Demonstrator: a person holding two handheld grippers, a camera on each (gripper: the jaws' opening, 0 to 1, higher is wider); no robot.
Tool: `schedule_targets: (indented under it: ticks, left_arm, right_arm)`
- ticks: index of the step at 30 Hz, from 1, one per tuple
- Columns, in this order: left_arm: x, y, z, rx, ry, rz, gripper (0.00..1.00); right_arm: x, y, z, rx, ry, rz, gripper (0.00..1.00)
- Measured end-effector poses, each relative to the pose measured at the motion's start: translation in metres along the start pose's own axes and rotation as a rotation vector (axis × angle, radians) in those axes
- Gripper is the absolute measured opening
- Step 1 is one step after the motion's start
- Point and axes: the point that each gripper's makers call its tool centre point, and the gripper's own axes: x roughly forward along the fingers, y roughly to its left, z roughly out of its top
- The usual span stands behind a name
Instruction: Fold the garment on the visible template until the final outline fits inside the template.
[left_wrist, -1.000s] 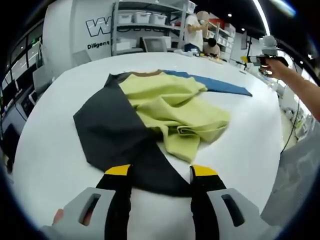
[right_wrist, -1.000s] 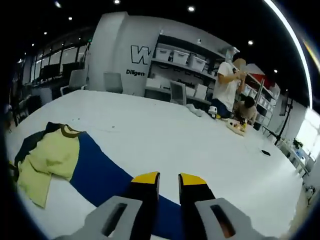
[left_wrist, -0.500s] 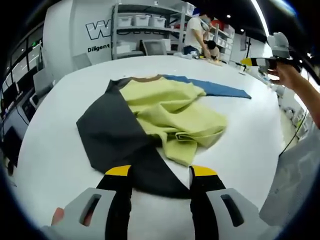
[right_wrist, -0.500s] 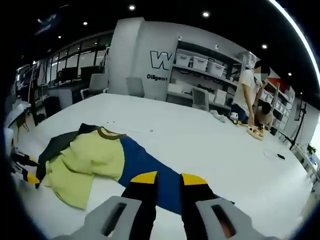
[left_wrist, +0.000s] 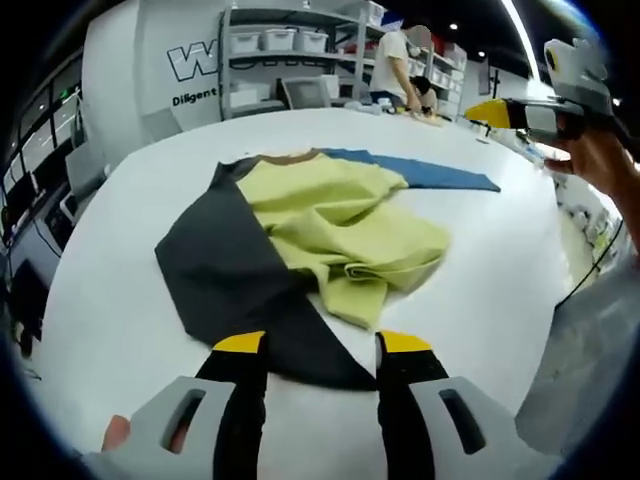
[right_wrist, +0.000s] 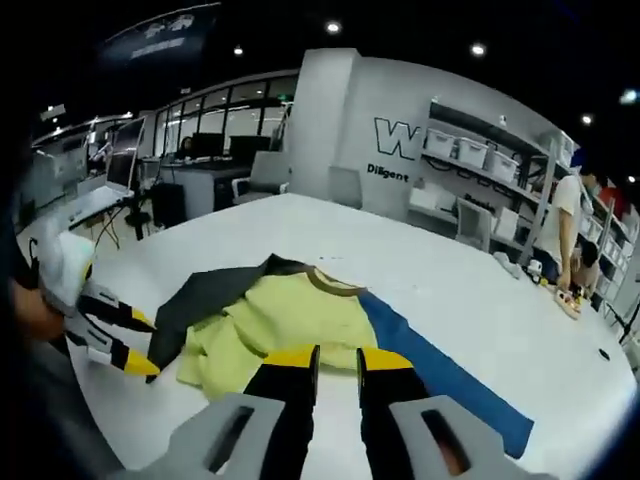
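A crumpled garment lies on the white table (left_wrist: 120, 300): yellow-green cloth (left_wrist: 340, 215) with a brown collar (left_wrist: 290, 157), a dark grey part (left_wrist: 230, 260) on its left and a blue part (left_wrist: 430, 172) stretching far right. My left gripper (left_wrist: 322, 345) stands open just short of the dark grey hem, touching nothing. In the right gripper view the garment (right_wrist: 290, 315) lies ahead of my right gripper (right_wrist: 338, 360), whose jaws stand close together above the table, holding nothing. The left gripper (right_wrist: 140, 343) shows there, open, beside the dark part. A hand holds the right gripper (left_wrist: 520, 110) high at the right.
Shelves with white bins (left_wrist: 290, 40) and people at a far bench (left_wrist: 400, 70) stand beyond the table. Desks with monitors (right_wrist: 120, 170) line the room's side. The table's edge (left_wrist: 560, 260) runs near the person's arm.
The right gripper has swung round towards the garment, which now sits in the middle of its view, and looms larger in the left gripper view. The garment lies as before.
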Motion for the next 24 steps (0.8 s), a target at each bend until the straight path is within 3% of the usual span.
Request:
schedule_targets:
  ticks: [6,17,21,24]
  left_arm:
    - [-0.002,-0.009,-0.012,0.051,0.05,0.006,0.38]
    - [0.003,-0.011,-0.028,0.091,0.107,0.03,0.33]
    - [0.002,-0.004,-0.028,0.079,0.104,0.048,0.22]
    - [0.001,0.0,-0.028,0.067,0.102,0.053,0.08]
  right_arm:
    - [0.003,0.024,-0.007,-0.072,0.008,0.034,0.08]
    - [-0.003,0.009,-0.012,-0.044,-0.003,0.014,0.06]
    - [-0.004,0.008,-0.013,-0.038,-0.003,0.013,0.06]
    - [-0.003,0.009,-0.013,-0.035,-0.003,0.015,0.06]
